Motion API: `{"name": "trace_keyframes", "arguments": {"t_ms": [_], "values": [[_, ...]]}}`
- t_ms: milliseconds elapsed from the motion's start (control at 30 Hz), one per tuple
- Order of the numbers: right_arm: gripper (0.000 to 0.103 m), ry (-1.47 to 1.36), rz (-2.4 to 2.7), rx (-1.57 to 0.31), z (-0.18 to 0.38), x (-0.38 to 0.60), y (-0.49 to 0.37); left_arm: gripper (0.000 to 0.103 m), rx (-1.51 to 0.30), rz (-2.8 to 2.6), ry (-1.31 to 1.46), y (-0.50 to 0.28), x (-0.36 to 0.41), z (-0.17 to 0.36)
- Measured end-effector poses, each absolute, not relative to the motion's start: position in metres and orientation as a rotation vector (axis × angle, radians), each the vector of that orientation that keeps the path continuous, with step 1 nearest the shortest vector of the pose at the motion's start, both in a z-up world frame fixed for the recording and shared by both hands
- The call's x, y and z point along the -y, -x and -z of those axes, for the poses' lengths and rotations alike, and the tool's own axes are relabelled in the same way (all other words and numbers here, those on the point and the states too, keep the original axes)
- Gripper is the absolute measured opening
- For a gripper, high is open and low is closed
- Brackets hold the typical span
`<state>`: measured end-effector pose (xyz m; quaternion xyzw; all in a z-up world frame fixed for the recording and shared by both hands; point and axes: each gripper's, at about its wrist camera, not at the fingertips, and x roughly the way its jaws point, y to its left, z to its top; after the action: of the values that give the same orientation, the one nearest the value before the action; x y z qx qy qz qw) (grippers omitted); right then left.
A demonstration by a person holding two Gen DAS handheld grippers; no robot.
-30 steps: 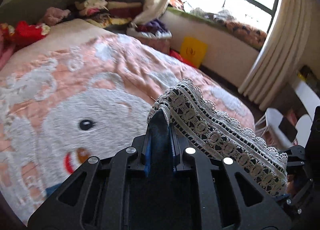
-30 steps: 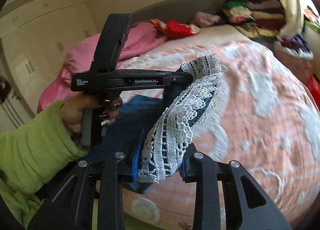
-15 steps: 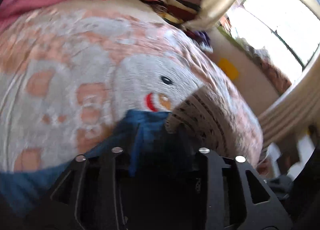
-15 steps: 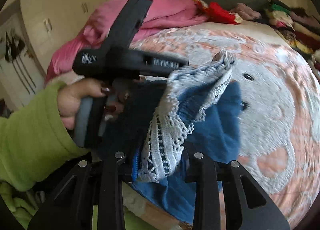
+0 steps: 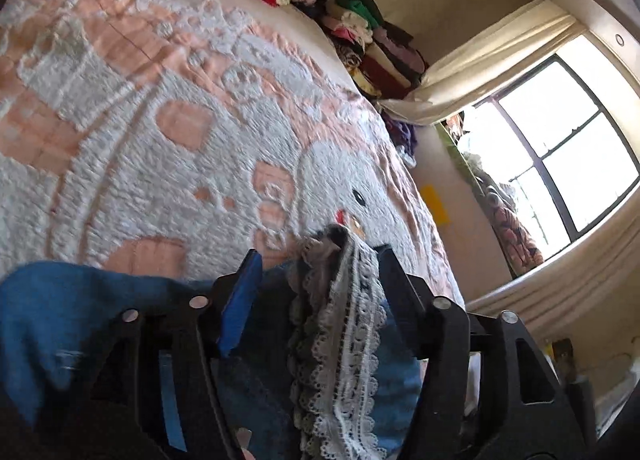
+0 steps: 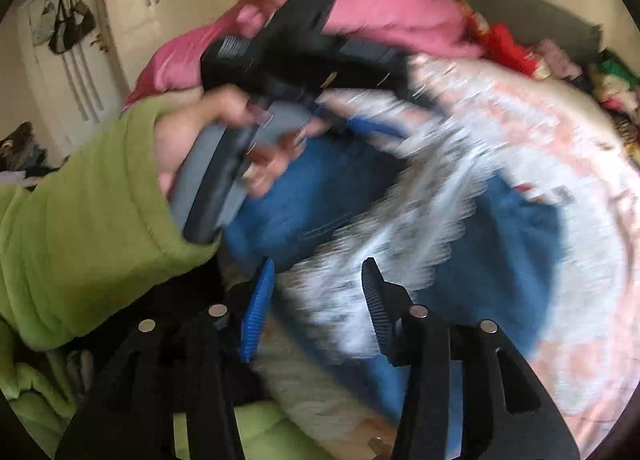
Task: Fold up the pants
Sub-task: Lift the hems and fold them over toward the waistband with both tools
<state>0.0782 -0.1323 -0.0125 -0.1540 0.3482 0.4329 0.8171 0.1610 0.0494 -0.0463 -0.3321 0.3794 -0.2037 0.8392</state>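
Blue pants (image 5: 60,300) with a white lace hem (image 5: 352,324) lie bunched on the pink and white bedspread (image 5: 160,140). My left gripper (image 5: 316,260) is low over them. Its jaws are opening, and the lace stands loose between them, leaning on the right finger (image 5: 396,280). In the right wrist view the pants (image 6: 500,252) and the blurred lace (image 6: 400,220) spread over the bed. My right gripper (image 6: 318,272) has its jaws opening too, with lace between them and no pad pressing on it. A hand in a green sleeve (image 6: 80,220) holds the left gripper (image 6: 300,48) above the pants.
A pile of folded clothes (image 5: 372,40) sits at the bed's far corner. A pink blanket (image 6: 380,8) lies at the head. A window (image 5: 560,140) with cream curtains is on the right. A white door (image 6: 68,60) stands far left, and green fabric (image 6: 32,380) lies near the bed's edge.
Both grippers came down to the bed with the lace hem and rolled. Their jaws went from shut on the lace to apart. The pants now rest on the bedspread.
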Motion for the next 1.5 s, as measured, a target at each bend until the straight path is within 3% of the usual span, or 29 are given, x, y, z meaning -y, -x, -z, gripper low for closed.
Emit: {"name": "trace_keyframes", "arguments": {"t_ms": [200,300,400,433,467,500,567,733,867,1033,1167,1500], "values": [[0.052,0.175,-0.662,-0.741,-0.009,0.196,-0.158,0.062,-0.862,0.435,0.652,-0.178,-0.028,0.055],[0.056,0.099,-0.577,-0.823,0.000,0.212,-0.211,0.008,-0.902,0.428,0.593,-0.184,-0.012,0.059],[0.055,0.048,-0.563,-0.905,0.019,0.215,-0.249,0.008,-0.834,0.439,0.571,-0.170,-0.013,0.045],[0.050,0.014,-0.590,-0.929,0.025,0.213,-0.257,0.008,-0.797,0.458,0.572,-0.163,-0.016,0.037],[0.022,-0.013,-0.630,-0.946,0.030,0.213,-0.258,0.008,-0.770,0.470,0.558,-0.159,-0.018,0.031],[0.014,-0.016,-0.643,-0.947,0.034,0.211,-0.259,0.009,-0.762,0.462,0.533,-0.158,-0.018,0.030],[0.014,0.017,-0.584,-0.935,0.041,0.210,-0.258,0.012,-0.796,0.377,0.433,-0.161,-0.015,0.036],[0.021,0.122,-0.522,-0.904,0.049,0.202,-0.251,0.031,-0.887,0.311,0.444,-0.170,-0.021,0.057],[0.045,0.119,-0.517,-0.862,0.032,0.213,-0.237,0.047,-0.856,0.299,0.439,-0.160,-0.027,0.047],[0.060,0.142,-0.559,-0.793,0.012,0.222,-0.198,0.061,-0.835,0.265,0.400,-0.134,-0.029,0.027],[0.068,0.152,-0.608,-0.775,0.009,0.225,-0.165,0.063,-0.841,0.242,0.376,-0.111,-0.027,0.016],[0.068,0.215,-0.703,-0.772,0.017,0.226,-0.102,0.062,-0.912,0.240,0.450,-0.053,-0.025,0.028]]}}
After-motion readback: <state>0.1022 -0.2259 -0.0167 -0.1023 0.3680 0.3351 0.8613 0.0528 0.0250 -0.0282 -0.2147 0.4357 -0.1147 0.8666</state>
